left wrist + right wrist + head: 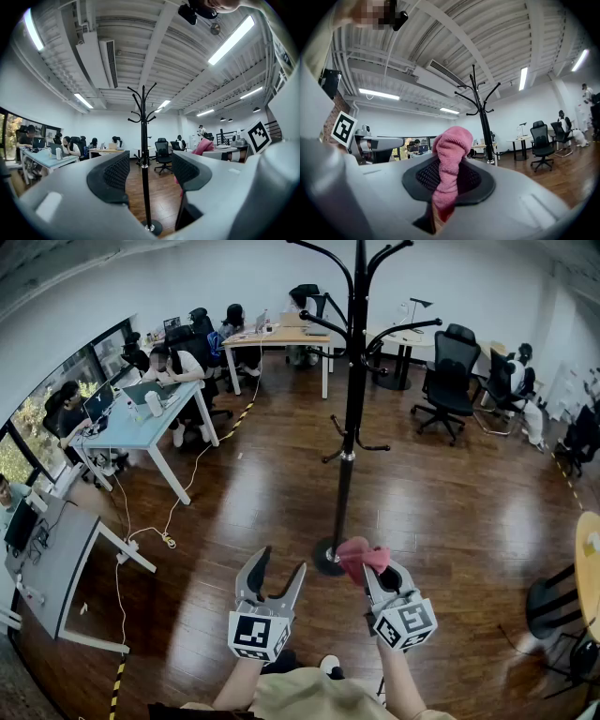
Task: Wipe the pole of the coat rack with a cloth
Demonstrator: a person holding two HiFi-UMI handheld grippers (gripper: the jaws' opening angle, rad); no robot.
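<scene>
A dark, glossy wooden plank floor (450, 521) fills the open office. A long light-blue desk on white legs (141, 423) stands at the left, with people seated at laptops. A wooden-topped desk (281, 334) stands near the far white wall, and a grey slanted table (56, 559) sits at the near left edge. The tall black metal coat rack (349, 427) stands mid-floor on its round black base (328, 557), with curved hooks branching from the top and a lower pair halfway down the pole. Black swivel office chairs (450, 371) stand well apart from it on the right, and a thin white cable (169, 521) trails across the floor from the blue desk, clear of the rack's base. Both handheld grippers sit low, on the near side of the base. The left gripper (279, 563) has its jaws spread apart and holds nothing. In its own view the pole (143, 159) shows through the gap between them but stands farther off, untouched. The right gripper (380, 573) has its jaws closed on a pink terry cloth (363, 556), which bunches up above the black pads (452, 145). In the right gripper view the rack (483, 122) rises apart from the cloth, to its right, so cloth and pole are not in contact.
</scene>
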